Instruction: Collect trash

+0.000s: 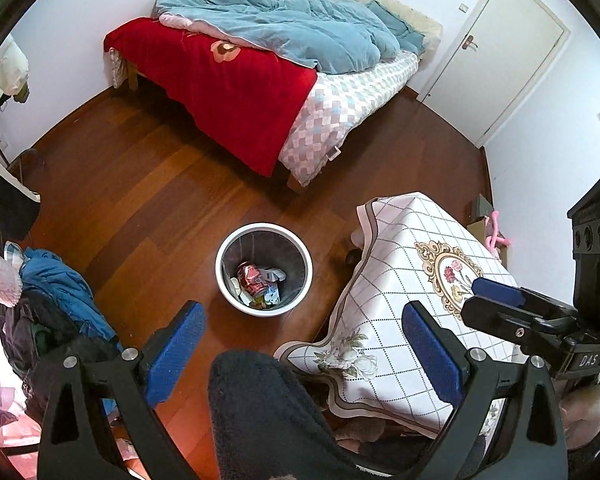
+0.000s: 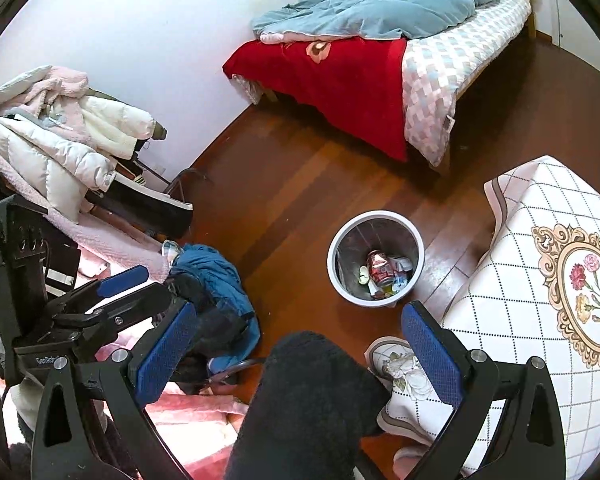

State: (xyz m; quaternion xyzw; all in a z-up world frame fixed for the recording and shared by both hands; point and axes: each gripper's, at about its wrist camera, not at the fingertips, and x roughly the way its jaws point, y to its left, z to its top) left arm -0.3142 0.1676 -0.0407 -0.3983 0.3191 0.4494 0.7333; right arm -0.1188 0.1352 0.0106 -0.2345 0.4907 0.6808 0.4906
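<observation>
1. The waste bin [image 1: 264,269] stands on the wooden floor [image 1: 140,208] at the centre of the left wrist view, and right of centre in the right wrist view, just beside the cloth-covered table [image 1: 412,280].
2. The trash inside lies at the bottom: a crushed red can [image 1: 251,278] with pale paper or wrapper scraps [image 1: 274,274] around it. I cannot tell exactly what the scraps are at this size.
3. By my judgement the can is light, stiff where creased, thin-walled and a little slippery; it would be best pinched across its flattened body. The scraps look soft and nearly weightless, so they should be taken by an edge or a bunched fold.
4. The bin looks like a light round tub, white outside with a grey lining; its rim is the natural place to take hold.
5. The left gripper [image 1: 302,352] is spread wide with nothing between its blue pads [image 1: 172,356], low in the frame.
6. The right gripper [image 2: 298,352] is likewise parted and empty; in the left wrist view it shows at the right edge over the table.
7. A dark fuzzy shape [image 1: 260,412] fills the bottom centre of both views, probably the person's clothing.
8. The bed [image 1: 260,72] lies in the upper part of the frame, and a heap of clothes [image 2: 60,128] at the left.
</observation>
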